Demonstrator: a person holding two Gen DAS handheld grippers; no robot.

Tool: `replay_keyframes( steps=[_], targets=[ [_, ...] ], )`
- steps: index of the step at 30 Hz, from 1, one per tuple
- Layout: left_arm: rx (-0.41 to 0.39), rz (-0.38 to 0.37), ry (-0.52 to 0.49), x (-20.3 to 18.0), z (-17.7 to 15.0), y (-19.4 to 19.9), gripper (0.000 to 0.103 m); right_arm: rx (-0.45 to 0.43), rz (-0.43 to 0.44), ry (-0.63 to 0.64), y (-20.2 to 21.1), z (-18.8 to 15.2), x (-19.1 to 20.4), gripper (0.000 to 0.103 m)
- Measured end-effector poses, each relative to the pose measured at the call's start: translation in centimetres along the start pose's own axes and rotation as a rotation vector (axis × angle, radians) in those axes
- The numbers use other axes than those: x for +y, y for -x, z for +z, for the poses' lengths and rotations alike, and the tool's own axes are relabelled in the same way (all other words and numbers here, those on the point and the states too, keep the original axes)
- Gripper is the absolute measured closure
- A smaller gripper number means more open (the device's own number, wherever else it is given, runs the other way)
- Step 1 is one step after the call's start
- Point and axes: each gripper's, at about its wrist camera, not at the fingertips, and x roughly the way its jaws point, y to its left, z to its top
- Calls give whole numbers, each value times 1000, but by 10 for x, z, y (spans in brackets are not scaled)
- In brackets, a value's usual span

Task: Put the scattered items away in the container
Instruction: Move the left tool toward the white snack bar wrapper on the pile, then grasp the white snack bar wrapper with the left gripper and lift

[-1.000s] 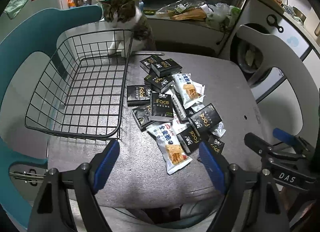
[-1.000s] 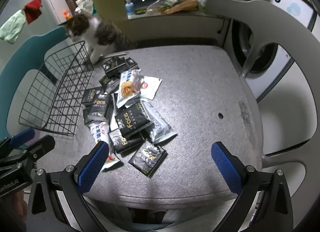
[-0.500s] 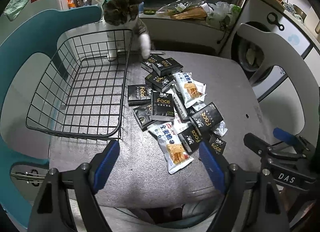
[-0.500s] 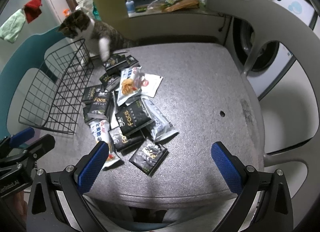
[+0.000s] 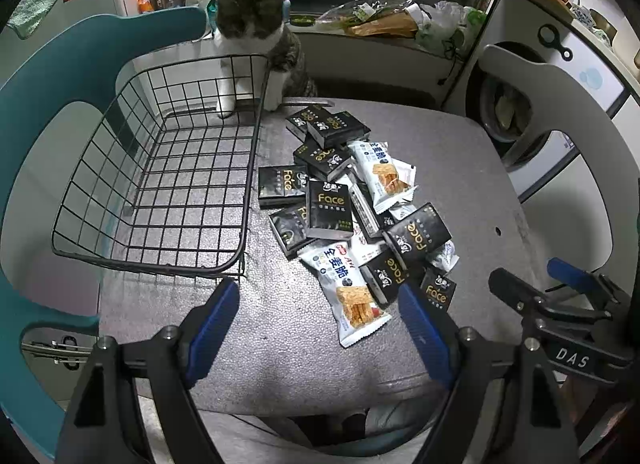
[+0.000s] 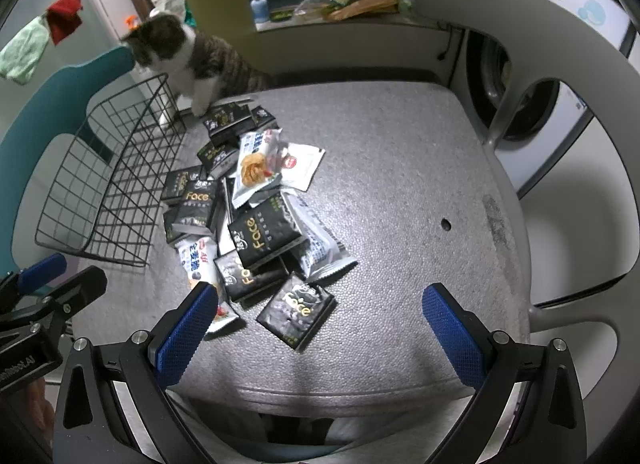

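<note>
A pile of black "Face" packets (image 5: 330,210) and white snack packets (image 5: 348,288) lies on the grey table, right of an empty black wire basket (image 5: 168,188). The pile (image 6: 260,232) and the basket (image 6: 108,184) also show in the right wrist view. My left gripper (image 5: 316,328) is open and empty, near the table's front edge just in front of the pile. My right gripper (image 6: 320,328) is open and empty at the front edge, with a black packet (image 6: 296,310) lying between its fingers' line of sight.
A cat (image 5: 256,48) stands at the table's far edge behind the basket, one paw by the farthest packets; it also shows in the right wrist view (image 6: 188,60). A teal chair (image 5: 52,76) is left, a grey chair (image 5: 560,112) right. The grey table (image 6: 400,184) has bare surface right of the pile.
The cat has turned to face the basket and set its raised paw down at the basket's far corner. Both grippers have stayed nearly still and open.
</note>
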Motion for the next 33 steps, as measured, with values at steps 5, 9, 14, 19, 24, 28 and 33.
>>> replay_keyframes(
  steps=[5, 9, 14, 19, 24, 28, 33],
  targets=[
    [18, -2, -2, 1, -3, -6, 20, 3, 8, 20, -7, 0, 1, 0],
    [50, -5, -4, 4, -11, -14, 20, 14, 13, 60, -30, 3, 7, 2],
    [77, -5, 19, 14, -17, -24, 20, 49, 20, 115, -69, 13, 21, 6],
    [107, -10, 26, 20, -22, -35, 20, 70, 4, 119, -95, 22, 28, 6],
    [124, -21, 29, 22, -23, -40, 20, 86, -14, 141, -115, 26, 36, 6],
    [139, -29, 31, 22, -23, -46, 20, 105, -3, 155, -123, 29, 41, 27],
    [164, -66, 39, 17, -23, -61, 20, 111, -63, 189, -120, 27, 42, 71]
  ],
)
